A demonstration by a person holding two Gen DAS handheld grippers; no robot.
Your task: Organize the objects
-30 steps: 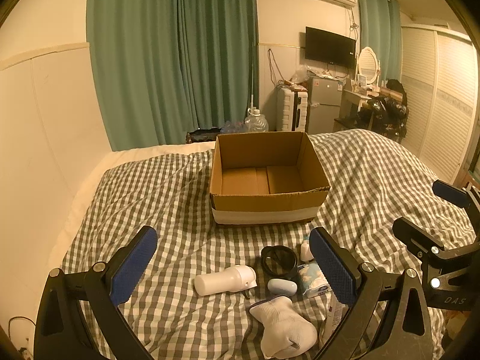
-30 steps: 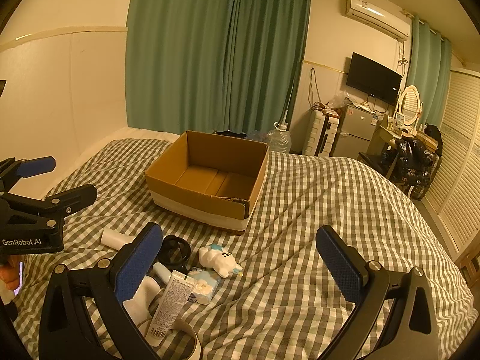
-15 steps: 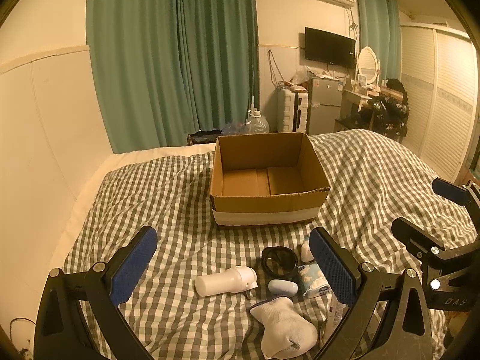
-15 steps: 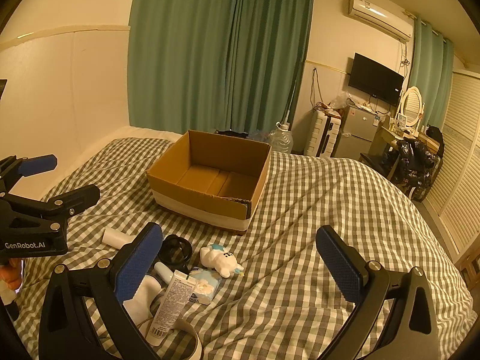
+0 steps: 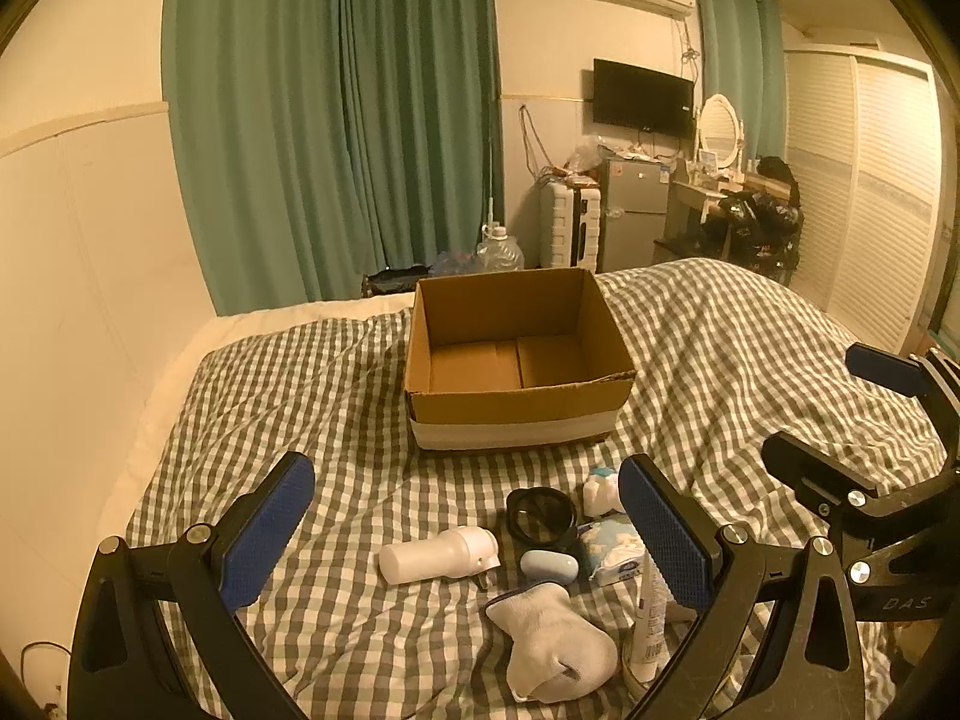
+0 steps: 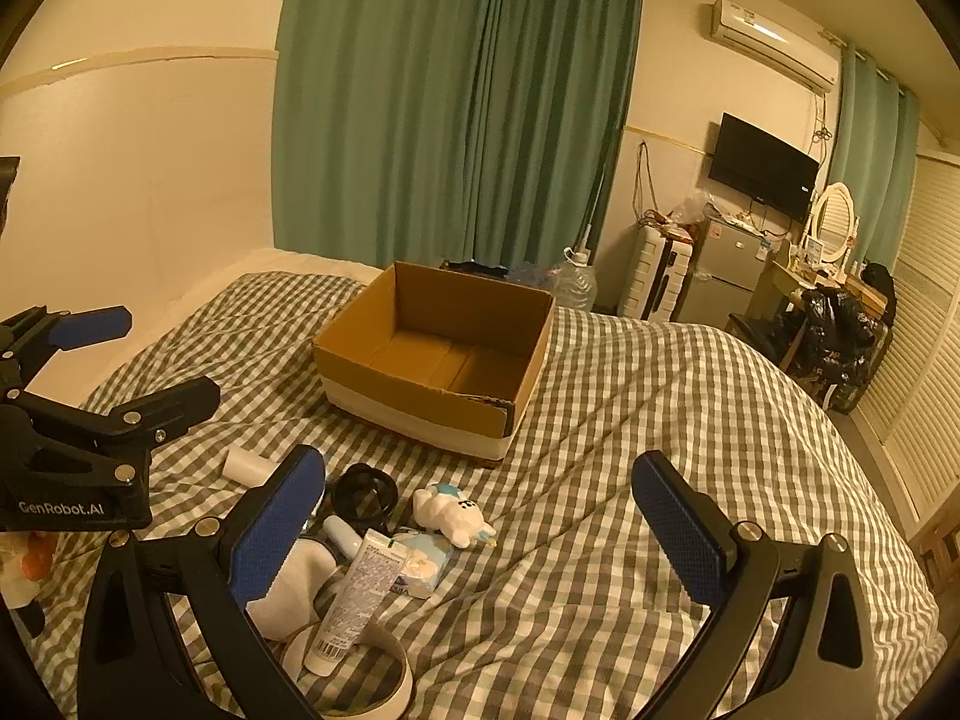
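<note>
Box (image 5: pixel 516 360) sits on the bed (image 5: pixel 750 348) at 12 o'clock, nothing inside. Bottle (image 5: pixel 435 555), ring (image 5: pixel 538 517), sock (image 5: pixel 555 642), tube (image 6: pixel 360 597) and toy (image 6: pixel 450 513) cluster at 6. Left gripper (image 5: pixel 465 525) and right gripper (image 6: pixel 477 525) hover spread wide, grasping nothing.

Dim warm amber light, perhaps from overhead, soft shadows, strong fisheye bending, dark vignetted corners
</note>
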